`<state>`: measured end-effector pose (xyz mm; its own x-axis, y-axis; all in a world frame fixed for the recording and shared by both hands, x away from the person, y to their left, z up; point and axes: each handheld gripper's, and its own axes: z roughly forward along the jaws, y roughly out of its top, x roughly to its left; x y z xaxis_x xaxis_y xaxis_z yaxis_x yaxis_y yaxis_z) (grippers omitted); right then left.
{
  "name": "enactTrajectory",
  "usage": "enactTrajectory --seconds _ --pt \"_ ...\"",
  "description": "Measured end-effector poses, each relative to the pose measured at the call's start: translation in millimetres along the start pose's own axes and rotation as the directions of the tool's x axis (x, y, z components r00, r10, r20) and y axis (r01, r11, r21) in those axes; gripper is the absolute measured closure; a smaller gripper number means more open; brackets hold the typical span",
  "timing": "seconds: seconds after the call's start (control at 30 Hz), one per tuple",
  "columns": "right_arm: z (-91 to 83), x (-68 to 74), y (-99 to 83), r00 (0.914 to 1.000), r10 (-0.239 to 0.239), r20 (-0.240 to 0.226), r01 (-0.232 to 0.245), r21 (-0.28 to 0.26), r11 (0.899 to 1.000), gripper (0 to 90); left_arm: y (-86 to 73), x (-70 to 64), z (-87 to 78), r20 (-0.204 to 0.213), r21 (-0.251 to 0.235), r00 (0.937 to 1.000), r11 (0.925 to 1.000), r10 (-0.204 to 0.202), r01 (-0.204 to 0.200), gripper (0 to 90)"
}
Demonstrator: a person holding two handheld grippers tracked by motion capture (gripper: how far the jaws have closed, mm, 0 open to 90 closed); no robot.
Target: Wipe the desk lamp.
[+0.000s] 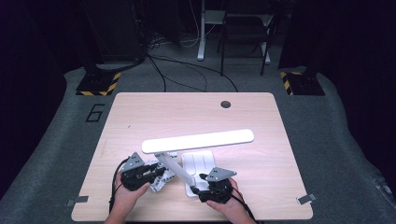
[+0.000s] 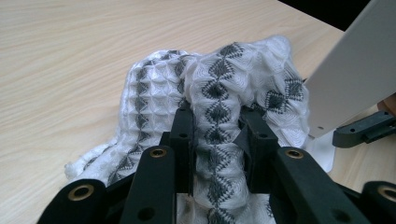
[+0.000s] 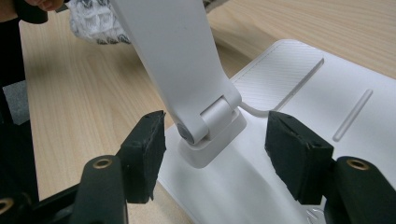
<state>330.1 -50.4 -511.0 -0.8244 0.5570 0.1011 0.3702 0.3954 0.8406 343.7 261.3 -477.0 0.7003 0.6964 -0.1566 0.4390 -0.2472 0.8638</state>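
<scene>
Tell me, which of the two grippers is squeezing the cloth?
The left gripper. Its jaws are shut on the patterned cloth, while the right gripper stands open around the white lamp's hinge, pinching nothing.

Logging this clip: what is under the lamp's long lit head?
Under the lamp head are the slanted arm, the flat white base and bare table. The cloth lies beside the arm; the head hides the arm's top joint.

Left tool [image 2: 215, 135] jaws clamped tight, right tool [image 3: 215, 154] jaws spread wide; both low

Left tongs [image 1: 156, 173] hold cloth [image 1: 159, 182] beside white lamp [image 1: 198, 141].
</scene>
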Motion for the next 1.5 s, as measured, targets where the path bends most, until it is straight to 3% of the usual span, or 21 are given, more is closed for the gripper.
enactTrajectory --seconds 0.23,0.43,0.5,0.63,0.67,0.8,0.83,0.87,0.97,1.17,1.43,1.5 --pt "-1.5 0.3 0.6 1.0000 0.001 0.004 -0.001 -0.005 1.000 37.9 -0.2 8.6 -14.7 -0.053 -0.019 0.9986 0.9998 0.005 -0.006 69.7" --pt "-3.5 -1.0 1.3 1.0000 -0.006 0.005 0.006 -0.007 1.000 37.6 -3.7 22.2 -29.9 -0.123 -0.023 0.9921 0.9995 -0.023 0.020 69.7" --pt "-4.4 -1.0 1.1 1.0000 0.003 0.005 -0.003 -0.007 1.000 37.5 -6.4 28.6 -36.4 -0.180 -0.022 0.9834 0.9996 -0.022 0.018 69.7" --pt "-7.1 -2.7 0.8 0.9999 0.003 0.011 -0.003 -0.013 1.000 37.6 -9.4 35.4 -42.1 -0.205 -0.022 0.9782 0.9993 -0.035 0.031 69.7" --pt "-8.0 -3.3 1.0 0.9998 0.010 0.016 -0.010 -0.019 1.000 37.5 -12.8 40.6 -44.8 -0.234 -0.021 0.9711 0.9988 -0.048 0.044 69.7" --pt "-7.7 -3.9 0.9 0.9998 0.008 0.016 -0.007 -0.017 1.000 37.5 -18.6 51.1 -51.4 -0.262 -0.033 0.9609 0.9960 -0.089 0.083 69.4" --pt "-7.7 -3.9 0.9 0.9998 0.008 0.016 -0.007 -0.017 1.000 37.5 -18.6 51.1 -51.4 -0.262 -0.033 0.9609 0.9960 -0.089 0.083 69.3" --pt "-7.4 -3.9 0.7 0.9999 0.008 0.015 -0.008 -0.013 1.000 37.5 -20.3 54.5 -53.7 -0.279 -0.032 0.9556 0.9955 -0.095 0.089 69.4" --pt "-7.1 -4.0 0.4 0.9998 0.011 0.015 -0.011 -0.012 1.000 37.5 -21.6 57.1 -54.9 -0.287 -0.039 0.9524 0.9947 -0.102 0.095 69.2" --pt "-7.9 -5.7 0.1 0.9997 0.010 0.023 -0.010 -0.017 1.000 37.5 -26.5 64.1 -59.2 -0.324 -0.053 0.9370 0.9913 -0.131 0.121 68.6" --pt "-7.0 -6.3 -0.5 0.9999 0.009 0.014 -0.008 -0.012 1.000 37.6 -30.9 70.2 -61.7 -0.340 -0.054 0.9278 0.9882 -0.153 0.143 67.5" --pt "-7.3 -6.6 -0.7 0.9999 0.007 0.015 -0.007 -0.009 1.000 37.6 -33.2 72.6 -60.2 -0.352 -0.057 0.9226 0.9876 -0.157 0.146 67.5"
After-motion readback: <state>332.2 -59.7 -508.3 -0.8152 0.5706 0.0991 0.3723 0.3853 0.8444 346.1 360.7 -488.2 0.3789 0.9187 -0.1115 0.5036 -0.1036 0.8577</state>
